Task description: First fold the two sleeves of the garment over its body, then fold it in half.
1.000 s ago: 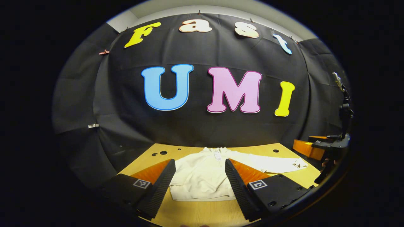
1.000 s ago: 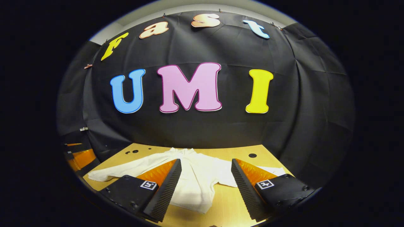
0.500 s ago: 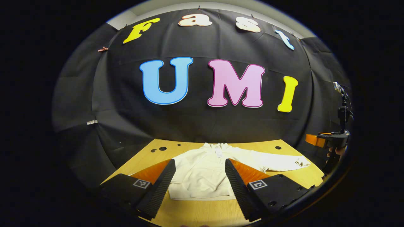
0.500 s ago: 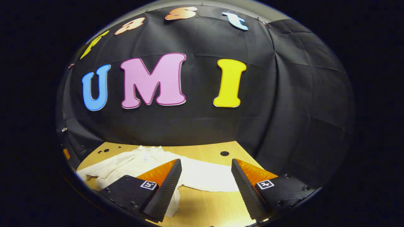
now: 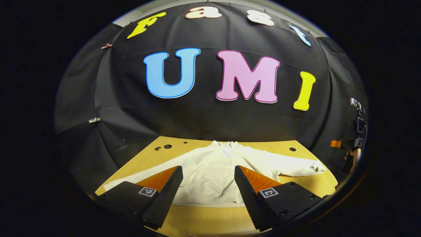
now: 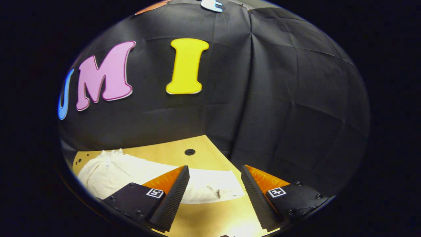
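- On the table [image 5: 204, 223], the garment [image 5: 210, 171] lay flat, sleeves unfolded.
- Both the left gripper [image 5: 208, 191] and right gripper [image 6: 214, 194] hung with fingers apart, holding nothing.
- A shallow pinch at the right cuff [image 6: 223, 187] could likely slip.

Lighting: dim booth, light falling from above. Wooden table [image 6: 210, 217] shows a bright glare patch between the right gripper's fingers; the white garment [image 5: 210, 174] is evenly lit ahead of the left gripper's fingers. Focus: sharp centrally. Distortion: strong fisheye bowing, with darkening toward the edges.
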The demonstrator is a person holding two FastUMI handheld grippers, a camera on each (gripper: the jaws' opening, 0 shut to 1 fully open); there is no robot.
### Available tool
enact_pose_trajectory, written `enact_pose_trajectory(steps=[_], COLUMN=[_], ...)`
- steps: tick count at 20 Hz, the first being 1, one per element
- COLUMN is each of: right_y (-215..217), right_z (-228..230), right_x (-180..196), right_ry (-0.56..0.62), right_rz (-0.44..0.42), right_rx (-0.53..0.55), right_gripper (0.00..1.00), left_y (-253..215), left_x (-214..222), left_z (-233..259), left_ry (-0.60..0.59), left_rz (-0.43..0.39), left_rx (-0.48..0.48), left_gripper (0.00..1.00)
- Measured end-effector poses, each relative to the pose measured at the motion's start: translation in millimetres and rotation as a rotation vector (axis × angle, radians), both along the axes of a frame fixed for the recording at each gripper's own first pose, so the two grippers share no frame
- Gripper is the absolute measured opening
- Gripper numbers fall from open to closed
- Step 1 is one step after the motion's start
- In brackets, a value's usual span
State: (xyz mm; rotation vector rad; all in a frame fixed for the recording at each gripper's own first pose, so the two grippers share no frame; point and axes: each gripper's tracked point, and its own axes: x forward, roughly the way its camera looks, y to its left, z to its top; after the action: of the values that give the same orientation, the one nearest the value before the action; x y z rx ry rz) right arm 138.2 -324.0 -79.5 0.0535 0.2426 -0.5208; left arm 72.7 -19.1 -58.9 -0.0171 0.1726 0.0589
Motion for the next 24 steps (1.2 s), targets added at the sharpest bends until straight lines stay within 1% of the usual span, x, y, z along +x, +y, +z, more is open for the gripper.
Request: enact_pose_trajectory(steps=[4,9,14,17,22,24], right_y=[-38.8,-63.2,-73.4,-73.6,-78.8,-73.1], right_z=[-35.4,-95.6,-150.3,-167.5,-187.5,-197.3], right_x=[18.5,43.8,52.7,49.9,48.3,43.6], right_ry=[0.065,0.185,0.306,0.340,0.373,0.401], right_rz=[-0.061,-0.078,-0.078,-0.065,-0.092,-0.086], right_rx=[0.066,0.145,0.212,0.267,0.305,0.358], right_gripper=[0.97,0.97,0.98,0.98,0.98,0.98], left_y=[-12.0,-19.7,-15.9,-12.9,-13.6,-14.3], left_x=[12.0,30.7,45.3,49.5,50.7,49.7], left_z=[-9.5,-18.4,-23.8,-27.5,-28.1,-29.2], left_ry=[0.025,0.048,0.068,0.074,0.080,0.085], left_rz=[-0.006,-0.001,0.017,0.029,0.028,0.027], left_rx=[0.011,0.019,0.022,0.028,0.028,0.029], left_gripper=[0.97,0.98,0.97,0.97,0.97,0.97])
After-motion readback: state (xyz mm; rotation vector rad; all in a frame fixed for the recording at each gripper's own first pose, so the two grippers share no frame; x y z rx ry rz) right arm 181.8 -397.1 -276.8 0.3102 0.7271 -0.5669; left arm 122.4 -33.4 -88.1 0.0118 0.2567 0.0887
